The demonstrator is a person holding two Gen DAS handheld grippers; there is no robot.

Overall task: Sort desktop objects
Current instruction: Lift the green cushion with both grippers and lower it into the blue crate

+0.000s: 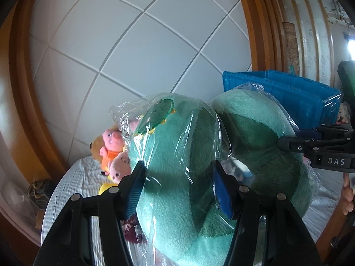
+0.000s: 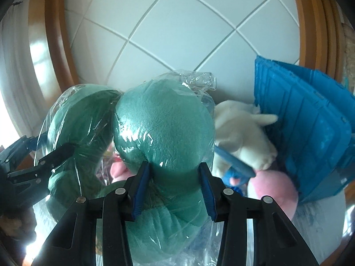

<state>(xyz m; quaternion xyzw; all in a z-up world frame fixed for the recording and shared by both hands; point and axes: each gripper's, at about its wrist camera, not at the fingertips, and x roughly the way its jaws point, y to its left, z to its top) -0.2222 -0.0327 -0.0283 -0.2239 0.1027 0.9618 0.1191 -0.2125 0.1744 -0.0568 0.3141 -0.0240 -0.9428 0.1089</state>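
Note:
A green U-shaped plush neck pillow (image 1: pixel 177 155) in a clear plastic bag is held up by both grippers. My left gripper (image 1: pixel 179 182) is shut on one arm of the pillow. My right gripper (image 2: pixel 174 185) is shut on the other arm (image 2: pixel 164 128). Each gripper shows in the other's view: the right one (image 1: pixel 310 148) at the right edge, the left one (image 2: pixel 44 161) at the left edge. A blue plastic crate (image 2: pixel 310 128) stands tilted to the right, also seen in the left wrist view (image 1: pixel 277 93).
Pink pig plush toys (image 1: pixel 113 153) lie on the striped cloth (image 1: pixel 73 181) at the left. A white plush animal (image 2: pixel 241 133) and a pink plush (image 2: pixel 275 190) lie by the crate. A white tiled wall (image 1: pixel 133 44) with wooden frames stands behind.

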